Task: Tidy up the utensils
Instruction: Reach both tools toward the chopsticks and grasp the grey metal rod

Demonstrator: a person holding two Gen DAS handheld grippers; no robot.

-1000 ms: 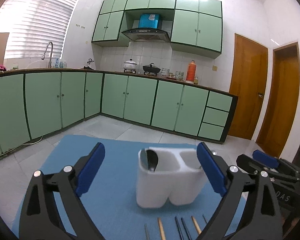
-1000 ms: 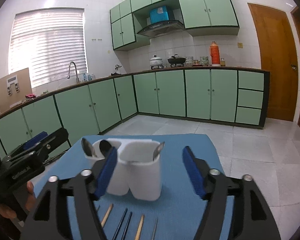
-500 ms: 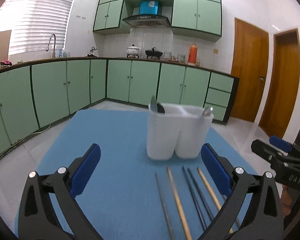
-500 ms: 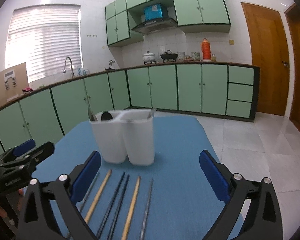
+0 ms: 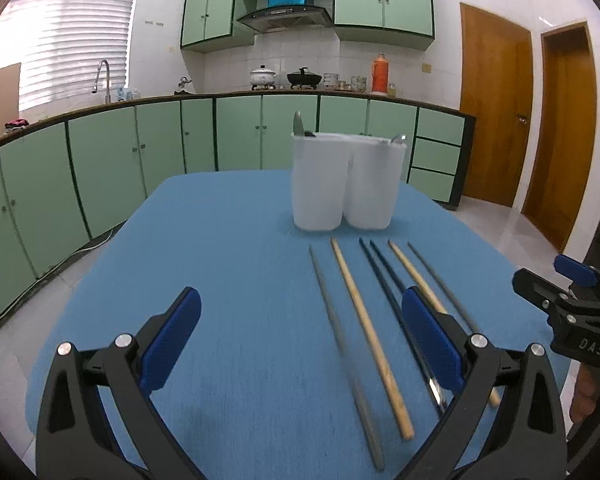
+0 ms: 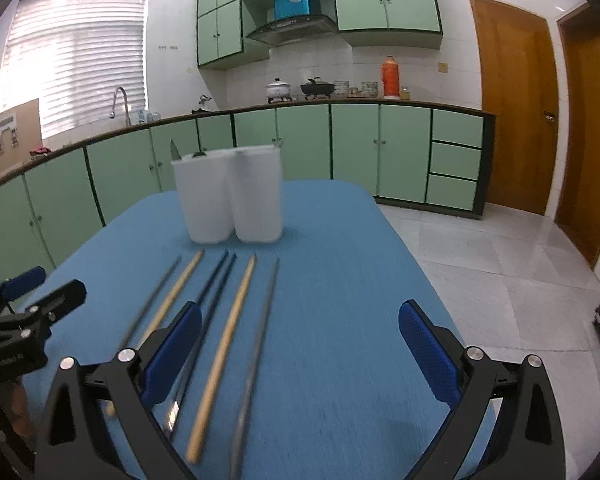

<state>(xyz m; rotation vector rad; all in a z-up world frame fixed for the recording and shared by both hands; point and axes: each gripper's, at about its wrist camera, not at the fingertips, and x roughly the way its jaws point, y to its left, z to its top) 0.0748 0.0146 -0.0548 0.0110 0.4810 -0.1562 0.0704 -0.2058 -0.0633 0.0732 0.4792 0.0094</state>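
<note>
Two hand-held grippers hang over a blue-covered counter [image 5: 228,240], both with jaws spread wide and nothing between them. The left hand-held gripper [image 5: 300,344] frames bare cloth and the near ends of the sticks; the right hand-held gripper [image 6: 300,344] sits just right of them.

Largest of the task's things is a white two-compartment holder [image 5: 346,184], upright towards the far end of the counter. A knife tip [image 5: 298,124] and a dark utensil top show above its left compartment, and a metal utensil tip [image 5: 398,139] above its right; anything deeper is hidden.

Six chopsticks lie side by side in front of the holder, pointing at it: two pale wooden chopsticks [image 5: 364,320], two grey chopsticks [image 5: 332,312] at the outer edges and two dark chopsticks [image 6: 216,284] close together in the middle.

They look light, stiff, thin and likely to roll or slip. A pinch near mid-length would probably balance best.
</note>
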